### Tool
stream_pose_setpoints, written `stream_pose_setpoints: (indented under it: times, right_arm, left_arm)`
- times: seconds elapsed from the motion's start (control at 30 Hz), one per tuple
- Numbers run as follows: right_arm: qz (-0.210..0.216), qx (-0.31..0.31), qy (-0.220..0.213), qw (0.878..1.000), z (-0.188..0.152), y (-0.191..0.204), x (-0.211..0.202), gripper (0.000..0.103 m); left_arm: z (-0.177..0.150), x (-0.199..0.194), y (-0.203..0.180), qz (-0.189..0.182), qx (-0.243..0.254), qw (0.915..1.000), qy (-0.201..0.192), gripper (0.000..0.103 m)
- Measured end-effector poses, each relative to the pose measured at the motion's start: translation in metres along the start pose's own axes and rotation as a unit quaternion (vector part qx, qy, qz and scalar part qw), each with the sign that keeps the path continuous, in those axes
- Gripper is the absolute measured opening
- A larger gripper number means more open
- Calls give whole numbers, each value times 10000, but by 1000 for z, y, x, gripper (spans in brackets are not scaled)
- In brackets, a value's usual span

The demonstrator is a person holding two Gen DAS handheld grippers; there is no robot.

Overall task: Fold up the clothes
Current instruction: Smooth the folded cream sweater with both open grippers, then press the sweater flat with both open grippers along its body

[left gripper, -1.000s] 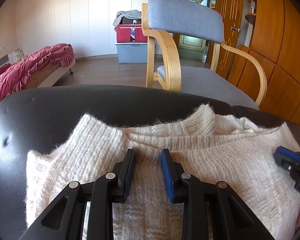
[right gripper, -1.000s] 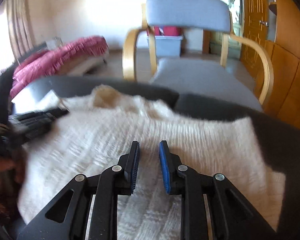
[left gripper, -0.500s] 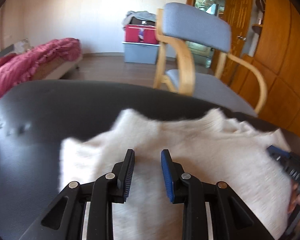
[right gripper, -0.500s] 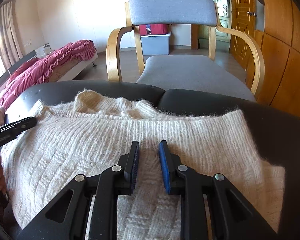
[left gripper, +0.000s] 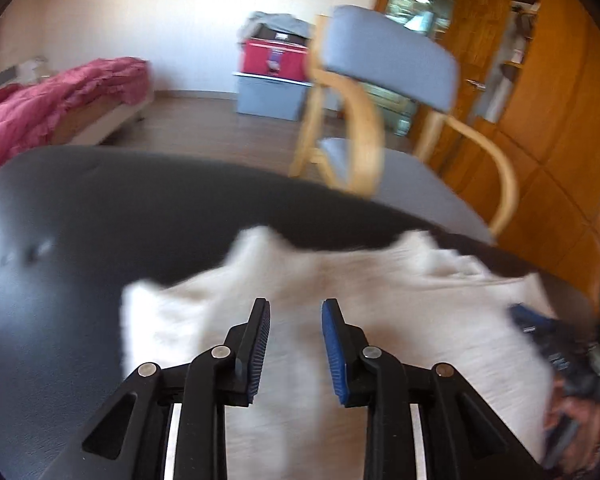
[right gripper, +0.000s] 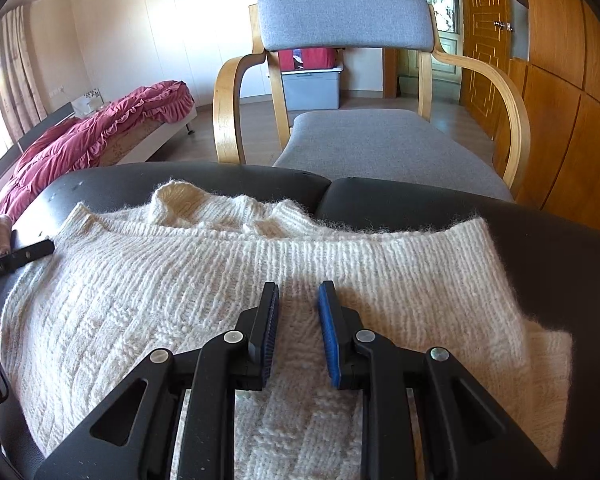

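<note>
A cream knitted sweater [right gripper: 180, 280] lies spread on a black padded surface [right gripper: 560, 280], neckline toward the far edge. My right gripper [right gripper: 299, 288] hovers over the sweater's middle, jaws a narrow gap apart with nothing between them. In the left wrist view the sweater [left gripper: 380, 300] is blurred, and my left gripper [left gripper: 296, 304] is above its left part, open and empty. The right gripper [left gripper: 540, 332] shows at that view's right edge over the sweater's side. The left gripper [right gripper: 24, 254] shows at the right wrist view's left edge, beside the sweater's shoulder.
A wooden armchair with grey cushions [right gripper: 344, 16] stands just beyond the padded surface. A bed with a red blanket [right gripper: 100, 132] is at the far left. A grey bin with a red box [left gripper: 272, 92] sits by the wall; wooden cabinets [left gripper: 560, 100] line the right.
My left gripper has lifted and drawn to the left, so the sweater now sits lower and further right in its blurred view. The right gripper has hardly moved. Both jaws kept their gaps.
</note>
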State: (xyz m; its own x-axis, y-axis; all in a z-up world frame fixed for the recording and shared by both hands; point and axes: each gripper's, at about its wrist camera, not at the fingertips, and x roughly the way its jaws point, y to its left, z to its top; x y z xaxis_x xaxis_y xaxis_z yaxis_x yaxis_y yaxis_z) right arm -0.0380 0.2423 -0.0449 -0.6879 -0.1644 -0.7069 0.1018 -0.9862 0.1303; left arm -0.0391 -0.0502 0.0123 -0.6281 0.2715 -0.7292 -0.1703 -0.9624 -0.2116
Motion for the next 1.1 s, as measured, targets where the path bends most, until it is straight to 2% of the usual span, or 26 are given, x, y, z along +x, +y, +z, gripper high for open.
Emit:
stream_pose_setpoints:
  times: [0.13,0.23,0.33,0.37,0.5,0.67,0.77,0.87,1.0,1.1]
  right_arm:
    - [38,38,-10,10000,0,-2,-1,23]
    - [71,73,-17,9999,0,-3,-1,23]
    - [105,108,-20,9999,0,-4,-1,23]
    - [110,115,-18,9999,0,-4,0,23]
    - [130,151,-14,9998,0,-5,-1,23]
    - [462,371,-379,9975,4,-9,-21,23]
    - [776,437,-474,9949,20,-1,-29,23]
    - [1091,-19,-77,9940,51,28,-13,23]
    - [1261,-564,204,9902,78,66,26,20]
    - [1661,-466,648,9829,82,81,69,21]
  left_arm:
    - [18,24,-53,-144,581,9979,242,27]
    - [26,56,-79,-27,877,9949,507,27]
    - [30,88,-87,361,997,9918,708,27]
    - [30,93,-86,360,965,9925,656,27]
    - [26,87,-71,-207,641,9975,230,27]
    - [25,79,-35,-927,-188,9954,169,27]
    - [25,77,-35,-950,-201,9951,164,27]
    - [23,76,-35,-904,-163,9956,162,27]
    - [22,73,-26,-899,-373,9952,100,26]
    - [21,74,-14,-939,-655,9934,40,26]
